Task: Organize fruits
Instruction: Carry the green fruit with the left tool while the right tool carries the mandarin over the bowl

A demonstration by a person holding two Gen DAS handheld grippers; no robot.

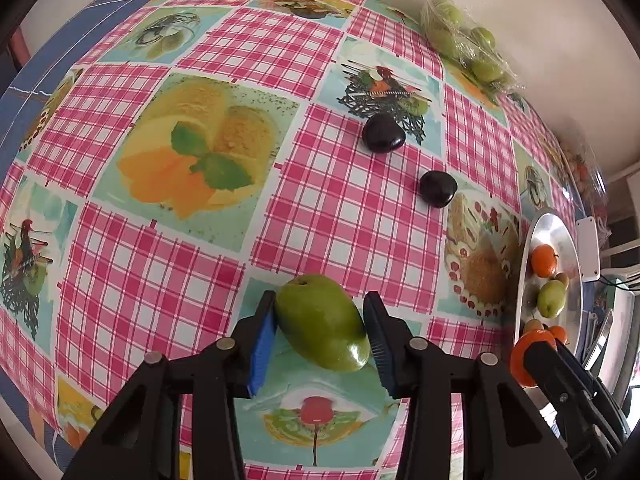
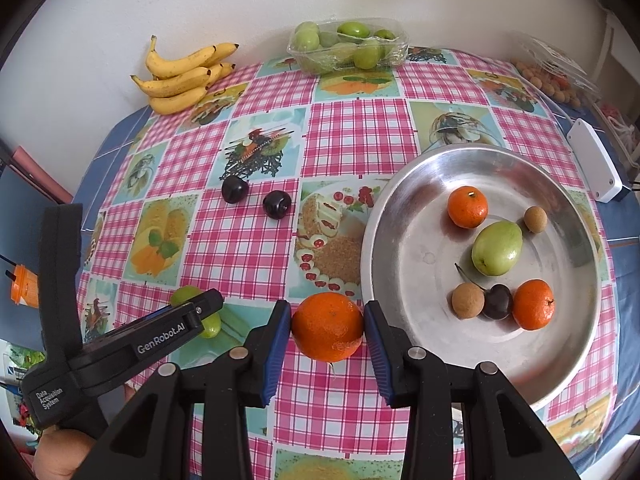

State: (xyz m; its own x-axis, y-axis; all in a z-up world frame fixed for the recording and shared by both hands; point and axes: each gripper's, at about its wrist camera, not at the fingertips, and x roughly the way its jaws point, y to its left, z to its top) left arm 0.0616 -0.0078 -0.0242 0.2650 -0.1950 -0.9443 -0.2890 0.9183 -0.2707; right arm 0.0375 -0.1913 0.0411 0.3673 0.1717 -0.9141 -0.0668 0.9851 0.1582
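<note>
Gripping a smooth green mango-shaped fruit [image 1: 322, 322] between its blue ribbed pads, the left hand-held gripper [image 1: 322, 336] hovered just above the checked vinyl cloth of the worktop [image 1: 168, 256], while the right hand-held gripper [image 2: 327, 330] pinched a dimpled orange [image 2: 327, 326] just left of the round metal tray [image 2: 400, 272]. Only the right wrist view showed the tray's full load: two small oranges [image 2: 467, 207], one glossy green fruit [image 2: 497, 247], two tan, rough-skinned longans [image 2: 467, 300] and one dark cherry [image 2: 497, 301] with its stem. Two more dark, shiny cherries [image 2: 235, 189] lay well apart from the tray on the cloth, seen in both views. Along the wall sat one bunch of speckled yellow bananas [image 2: 182, 78], a clear plastic punnet of green fruit [image 2: 347, 46] and a second clear pack [image 2: 548, 74] of small brown fruit. Beside the tray lay a white plastic box [image 2: 594, 164].
</note>
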